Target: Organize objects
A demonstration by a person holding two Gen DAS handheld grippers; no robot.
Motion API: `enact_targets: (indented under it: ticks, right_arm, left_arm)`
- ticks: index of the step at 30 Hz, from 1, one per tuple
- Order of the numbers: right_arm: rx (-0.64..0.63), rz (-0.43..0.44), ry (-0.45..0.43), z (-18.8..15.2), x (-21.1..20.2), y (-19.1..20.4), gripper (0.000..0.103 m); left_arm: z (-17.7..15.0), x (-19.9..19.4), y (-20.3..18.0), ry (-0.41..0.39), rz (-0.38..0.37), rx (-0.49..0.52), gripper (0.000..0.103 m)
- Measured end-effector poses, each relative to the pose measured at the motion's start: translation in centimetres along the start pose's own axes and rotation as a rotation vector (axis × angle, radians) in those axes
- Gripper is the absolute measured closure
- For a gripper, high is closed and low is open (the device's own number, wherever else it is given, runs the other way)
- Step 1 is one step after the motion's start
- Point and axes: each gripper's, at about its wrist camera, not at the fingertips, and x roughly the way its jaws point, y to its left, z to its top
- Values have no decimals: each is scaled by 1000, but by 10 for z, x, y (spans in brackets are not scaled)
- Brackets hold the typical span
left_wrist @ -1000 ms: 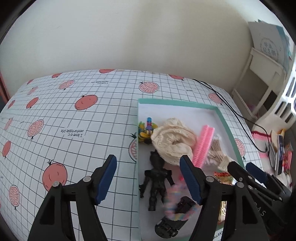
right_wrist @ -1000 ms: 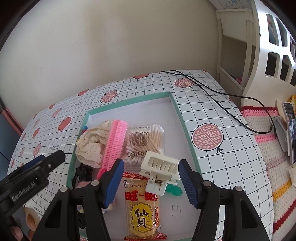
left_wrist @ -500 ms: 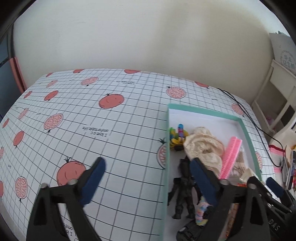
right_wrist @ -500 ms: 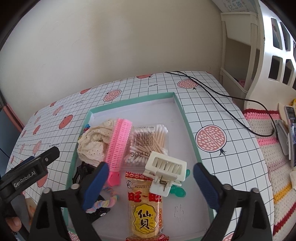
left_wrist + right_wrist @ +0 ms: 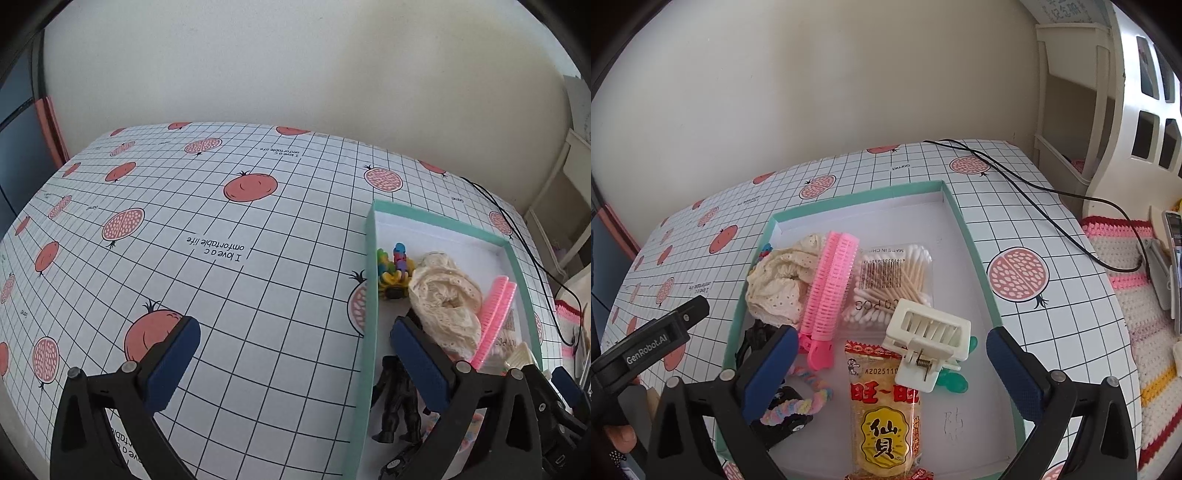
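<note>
Mint-edged box (image 5: 975, 254) sits on the pomegranate-print tablecloth (image 5: 221, 258), holding everything. Compared with a second ago, both grippers' jaws have spread and are opening to their widest. The left gripper (image 5: 295, 365) has swung leftward, so it now straddles the box's left wall with only cloth and wall between its pads, nothing held. The right gripper (image 5: 892, 369) hangs where it was, over the snack packet (image 5: 882, 413) and the white hair clip (image 5: 929, 341), touching neither. Counted inside the box: one pink hair roller (image 5: 831, 280), one bag of cotton swabs (image 5: 892, 284), one cream lace scrunchie (image 5: 775, 284), one pastel twisted hair tie (image 5: 809, 391), one black figurine (image 5: 399, 402), one cluster of colourful small toys (image 5: 393, 266).
</note>
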Motion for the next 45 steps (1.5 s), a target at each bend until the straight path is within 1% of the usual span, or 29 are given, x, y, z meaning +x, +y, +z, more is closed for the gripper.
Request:
enact_targets:
  ticks: [6,12,19,23,27,35,45]
  right_arm:
    - [1,-3,5,0,2,0,0]
    - [30,-3,3,-1,0,-2,0]
    - [38,17,-9,-10,-8,8,0]
    - [31,10,-12,-20,-15,18,0]
    - [28,9,-14,-35,-25,25,0]
    - [4,-13,12,-69,-41,35,0]
    - [-1,-14,37,-99,-49,41,0]
  left_arm:
    - [-1,3,0,11,-5,2,0]
    - [1,1,0,17,-15,6,0]
    - [-1,-16,3,-9,-42,24,0]
    - [-7,-28,6,-29,-42,40,0]
    - [-15,-36,12,-29,-56,43,0]
    - [-40,-47,28,1,-75,37,0]
    - [-77,-58,47,18,-65,64,0]
